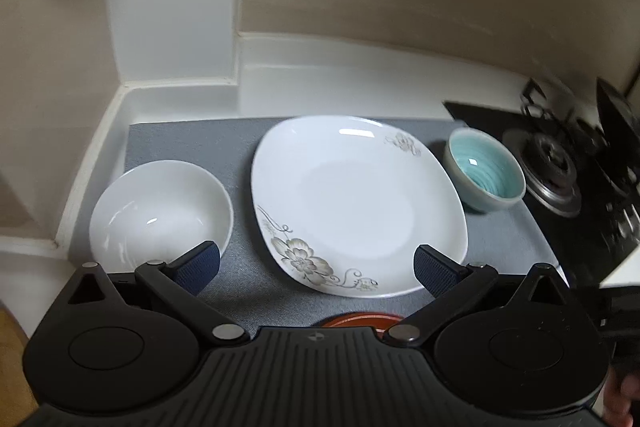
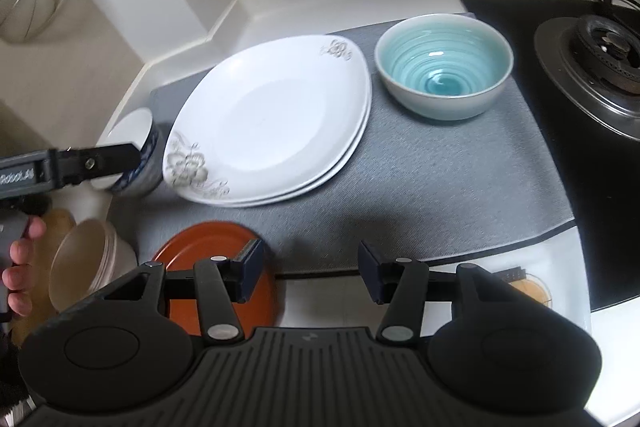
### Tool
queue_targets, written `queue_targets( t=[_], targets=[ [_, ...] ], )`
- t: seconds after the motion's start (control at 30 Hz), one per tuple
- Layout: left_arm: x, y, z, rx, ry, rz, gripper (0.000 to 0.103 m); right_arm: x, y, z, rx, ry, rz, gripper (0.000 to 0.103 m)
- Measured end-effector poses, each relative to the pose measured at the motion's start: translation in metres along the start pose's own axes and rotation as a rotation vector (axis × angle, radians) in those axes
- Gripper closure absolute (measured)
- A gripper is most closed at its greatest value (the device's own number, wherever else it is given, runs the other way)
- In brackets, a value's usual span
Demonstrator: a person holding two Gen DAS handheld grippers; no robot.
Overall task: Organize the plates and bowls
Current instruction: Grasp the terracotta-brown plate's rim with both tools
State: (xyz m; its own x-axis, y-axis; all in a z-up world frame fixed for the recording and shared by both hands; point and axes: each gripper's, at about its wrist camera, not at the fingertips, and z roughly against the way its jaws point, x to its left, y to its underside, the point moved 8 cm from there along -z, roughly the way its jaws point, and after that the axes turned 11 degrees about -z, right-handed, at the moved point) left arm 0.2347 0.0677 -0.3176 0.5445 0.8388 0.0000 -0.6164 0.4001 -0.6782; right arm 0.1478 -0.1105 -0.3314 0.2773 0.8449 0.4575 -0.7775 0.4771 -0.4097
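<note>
The left gripper is held open and empty above the surface's left end, near the plain white ceramic bowl. The right gripper is likewise spread, empty, over the front edge beside the round rust-red plate. Two stacked white square floral plates are counted mid-mat, one glazed turquoise ribbed bowl toward the stove. A rim pinch on glossy ceramic could slip, judged from the glaze.
</note>
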Motion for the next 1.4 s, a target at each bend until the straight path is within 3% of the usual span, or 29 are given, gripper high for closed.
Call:
queue_targets(
  t=[0.13,0.27,0.33,0.37,0.4,0.43,0.5,0.6,0.7,0.77,0.83,0.87,0.93,0.97,1.03,1.1,1.13,1.2,1.33,1.4],
  targets=[
    [0.006,0.008,0.002,-0.008,0.067,0.113,0.002,0.001,0.009,-0.005,0.036,0.007,0.009,0.046],
    [0.002,0.029,-0.014,0.131,0.175,0.211,0.012,0.003,0.023,-0.017,0.101,-0.025,-0.035,0.046],
    [-0.004,0.039,-0.019,0.179,0.186,0.214,0.019,0.007,0.032,-0.026,0.135,-0.038,0.002,0.046],
    [-0.006,0.042,-0.019,0.185,0.167,0.206,0.028,0.009,0.036,-0.029,0.149,-0.033,0.028,0.047],
    [-0.009,0.044,-0.017,0.188,0.154,0.196,0.045,0.011,0.037,-0.029,0.138,-0.033,0.06,0.052],
    [-0.013,0.044,-0.014,0.193,0.149,0.188,0.054,0.01,0.038,-0.03,0.146,-0.027,0.085,0.072],
    [-0.02,0.045,-0.01,0.198,0.136,0.175,0.075,0.001,0.036,-0.028,0.146,0.004,0.109,0.095],
    [-0.032,0.052,-0.013,0.238,0.152,0.159,0.089,-0.021,0.026,-0.017,0.109,0.049,0.096,0.097],
    [-0.045,0.064,-0.024,0.318,0.186,0.178,0.089,-0.037,0.021,-0.005,0.101,0.052,0.081,0.093],
    [-0.049,0.071,-0.03,0.366,0.165,0.194,0.086,-0.047,0.022,-0.002,0.116,0.041,0.067,0.085],
    [-0.053,0.076,-0.035,0.4,0.157,0.18,0.07,-0.053,0.025,0.002,0.11,0.043,0.076,0.065],
    [-0.057,0.079,-0.037,0.419,0.165,0.165,0.052,-0.055,0.026,0.004,0.105,0.038,0.078,0.063],
    [-0.063,0.082,-0.038,0.425,0.188,0.132,0.05,-0.054,0.028,0.003,0.086,0.025,0.076,0.058],
    [-0.066,0.084,-0.039,0.424,0.184,0.114,0.053,-0.053,0.029,0.004,0.076,0.023,0.079,0.057],
    [-0.071,0.092,-0.045,0.442,0.176,0.071,0.091,-0.049,0.03,0.002,0.058,0.027,0.107,0.064],
    [-0.07,0.092,-0.047,0.443,0.162,0.078,0.092,-0.046,0.03,-0.001,0.038,0.066,0.15,0.088],
    [-0.069,0.09,-0.046,0.435,0.156,0.07,0.092,-0.045,0.03,-0.002,0.031,0.072,0.156,0.092],
    [-0.067,0.086,-0.042,0.419,0.136,0.03,0.092,-0.046,0.027,0.0,0.024,0.044,0.122,0.096],
    [-0.058,0.07,-0.028,0.39,0.14,0.054,0.093,-0.036,0.021,0.012,-0.004,0.033,0.103,0.096],
    [-0.055,0.06,-0.021,0.398,0.093,0.055,0.095,-0.027,0.017,0.02,0.001,0.004,0.071,0.096]
  ],
)
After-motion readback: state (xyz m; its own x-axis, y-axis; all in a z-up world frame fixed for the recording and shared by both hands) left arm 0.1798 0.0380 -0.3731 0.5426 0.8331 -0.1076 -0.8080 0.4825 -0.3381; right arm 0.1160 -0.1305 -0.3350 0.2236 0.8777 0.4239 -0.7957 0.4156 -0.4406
